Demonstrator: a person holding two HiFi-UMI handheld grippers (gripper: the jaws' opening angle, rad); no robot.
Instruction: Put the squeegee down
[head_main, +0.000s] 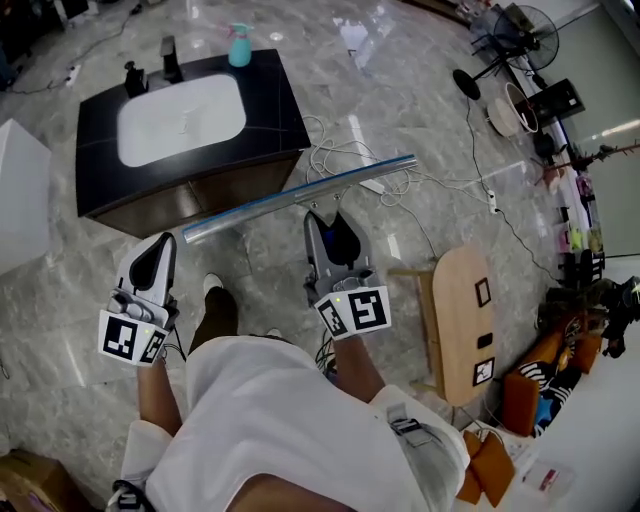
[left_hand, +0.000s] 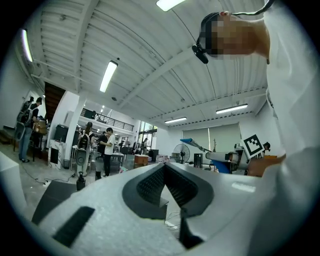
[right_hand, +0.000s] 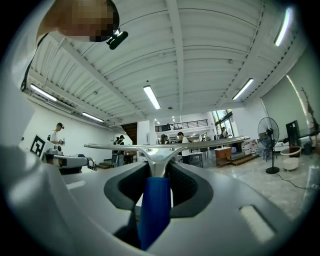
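Head view shows the right gripper clamped on the blue handle of the squeegee, which is carried in the air, its long blade lying crosswise above the floor just short of the dark counter. The right gripper view confirms it, with the handle wedged between the pads and the metal neck rising out past the tips. The left gripper hangs beside it with its tips together and nothing in them. From where I stand the blade is the worry. It reaches far out on both sides of the grip, so a turn near the counter could knock its end on the front edge or sweep it towards the tap and bottle. Held only by the handle, it might also swivel between the pads. The countertop looks the roomiest landing place, around the basin. Loose cables lie ahead on the floor, and a stool crowds the right.
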